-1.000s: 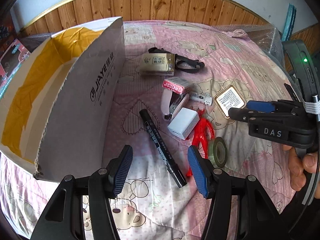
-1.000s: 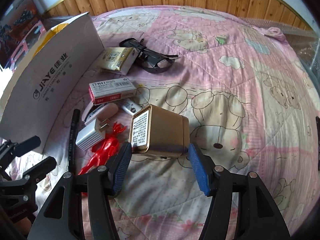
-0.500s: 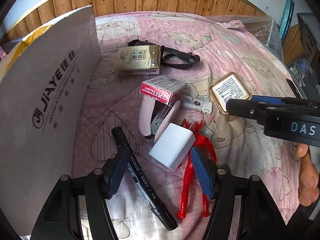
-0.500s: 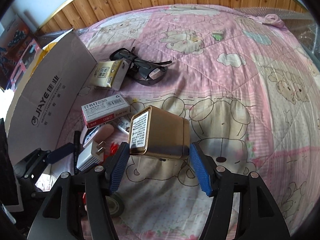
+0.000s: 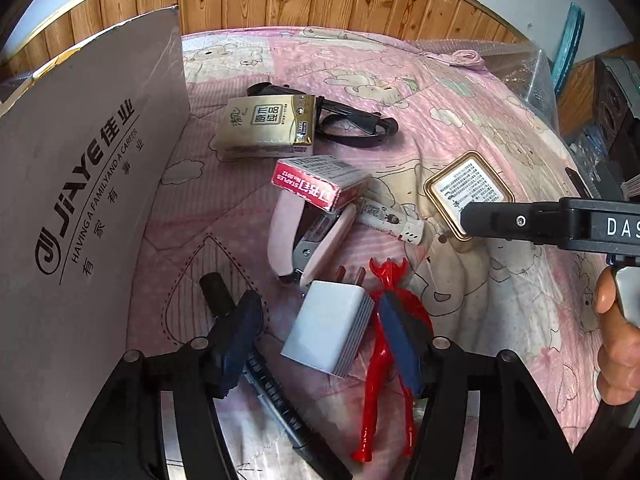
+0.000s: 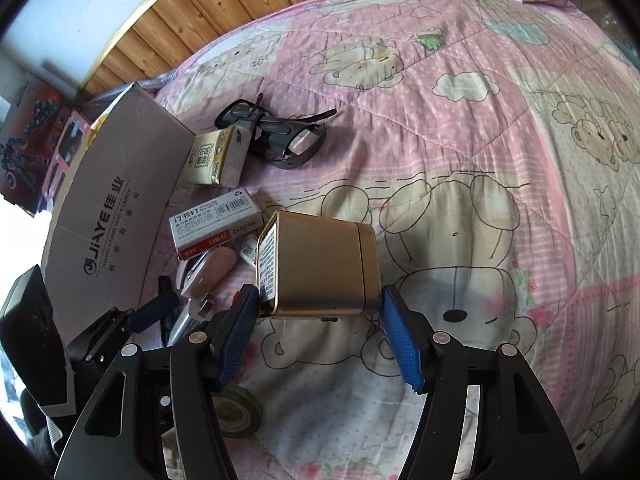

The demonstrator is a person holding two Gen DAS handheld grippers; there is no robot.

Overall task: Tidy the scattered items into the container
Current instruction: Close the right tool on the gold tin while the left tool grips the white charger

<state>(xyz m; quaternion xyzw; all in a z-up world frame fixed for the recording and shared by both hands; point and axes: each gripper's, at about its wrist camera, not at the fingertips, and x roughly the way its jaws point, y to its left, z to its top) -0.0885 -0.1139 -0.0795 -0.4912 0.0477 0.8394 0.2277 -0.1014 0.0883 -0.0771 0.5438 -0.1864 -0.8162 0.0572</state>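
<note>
Change: my left gripper [image 5: 320, 320] has dropped in close, fingers spread around the white charger [image 5: 326, 330]; a second ago it hung higher over the marker.
Meaning: first picks lining up, nothing boxed yet.
Right gripper [image 6: 320, 332]: spread, bracketing the gold tin [image 6: 320, 268], not pinching.
Charger axis: prongs aim away from me, long axis tilted slightly right, on the quilt [image 5: 460, 92] beside the cardboard box [image 5: 80, 200].

A bed [image 6: 500, 128] under a pink bear-print quilt carries everything. On it lie a cardboard box [image 5: 80, 208] at the left, a tissue pack [image 5: 266, 128] overlapping black glasses [image 5: 352, 124], a pink stapler [image 5: 288, 240], a white charger [image 5: 328, 330], a red figure [image 5: 384, 380], a black marker [image 5: 276, 400], a gold tin [image 6: 320, 270] and a tape roll [image 6: 240, 414].
</note>
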